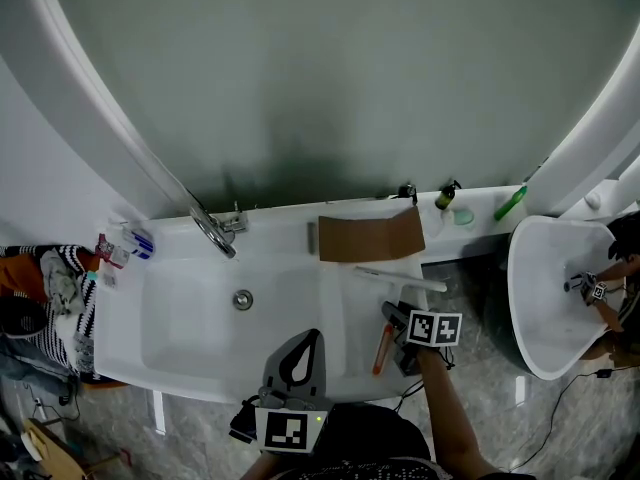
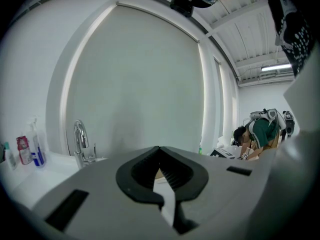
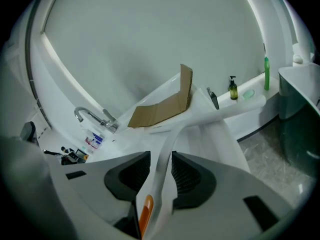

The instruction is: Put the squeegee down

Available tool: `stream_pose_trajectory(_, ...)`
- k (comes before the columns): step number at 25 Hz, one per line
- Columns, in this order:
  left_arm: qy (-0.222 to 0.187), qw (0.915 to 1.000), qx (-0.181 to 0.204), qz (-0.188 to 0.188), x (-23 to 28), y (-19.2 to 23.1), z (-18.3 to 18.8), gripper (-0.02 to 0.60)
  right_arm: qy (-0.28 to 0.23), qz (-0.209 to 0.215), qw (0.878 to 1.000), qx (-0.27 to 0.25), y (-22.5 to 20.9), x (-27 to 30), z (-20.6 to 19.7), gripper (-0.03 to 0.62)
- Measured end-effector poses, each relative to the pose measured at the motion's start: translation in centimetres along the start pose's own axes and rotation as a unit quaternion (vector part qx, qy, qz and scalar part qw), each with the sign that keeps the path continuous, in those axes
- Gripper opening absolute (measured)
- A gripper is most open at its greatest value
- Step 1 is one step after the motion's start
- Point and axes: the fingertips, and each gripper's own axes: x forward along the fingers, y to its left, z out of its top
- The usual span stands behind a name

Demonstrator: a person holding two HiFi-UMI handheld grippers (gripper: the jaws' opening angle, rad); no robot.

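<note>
White plastic squeegee [image 1: 400, 279] laid on the surface [image 1: 330, 308] beside the sink [image 1: 190, 318].
Its handle is straddled, not pinched, by the right gripper's [image 3: 161, 159] parted jaws; the left gripper's [image 2: 159, 149] jaws are closed, empty. It is judged light, stiff, slippery; best taken by the handle.

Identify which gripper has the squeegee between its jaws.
The right gripper: the squeegee handle lies between its open jaws, while the left gripper is shut and empty.

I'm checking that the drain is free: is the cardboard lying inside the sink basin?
No, the cardboard lies on the counter, to the right of the basin in the head view.
</note>
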Motion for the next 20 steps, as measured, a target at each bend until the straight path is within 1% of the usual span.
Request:
stream_pose_trajectory(3,-0.004,1.0000,0.001,-0.004,-0.1,-0.1,0.2,0.005,-0.013,-0.006,1.000,0.007,-0.2,-1.1,0.3,0.123)
stream_pose_trajectory(7,-0.017,0.9998,0.000,-0.010,0.1,-0.1,1.1,0.005,-0.072,-0.011,0.997,0.011,0.8,-4.9,1.8,0.123)
stream_pose_trajectory(9,-0.026,0.9996,0.000,-0.015,0.2,-0.2,1.6,0.005,-0.111,-0.011,0.994,-0.005,2.0,-6.9,3.3,0.123)
stream_pose_trajectory(11,-0.035,0.9991,0.000,-0.024,0.5,-0.6,2.2,0.005,-0.154,-0.001,0.987,-0.037,4.4,-8.7,5.3,0.123)
stream_pose_trajectory(13,-0.044,0.9985,0.001,-0.033,0.5,-1.0,2.9,0.005,-0.196,0.013,0.977,-0.082,7.3,-10.5,7.2,0.123)
stream_pose_trajectory(15,-0.052,0.9978,-0.004,-0.040,0.3,-1.4,3.5,0.005,-0.238,0.026,0.962,-0.135,10.7,-12.6,8.9,0.118)
stream_pose_trajectory(17,-0.059,0.9972,-0.007,-0.047,-0.3,-1.9,4.1,0.005,-0.276,0.029,0.941,-0.192,14.2,-14.9,9.8,0.071)
stream_pose_trajectory(19,-0.064,0.9965,-0.006,-0.054,-0.9,-2.3,4.7,0.005,-0.305,0.028,0.920,-0.244,17.6,-17.0,10.0,0.049)
stream_pose_trajectory(20,-0.065,0.9963,-0.005,-0.056,-1.2,-2.4,5.0,0.005,-0.314,0.028,0.912,-0.263,19.0,-17.9,9.9,0.044)
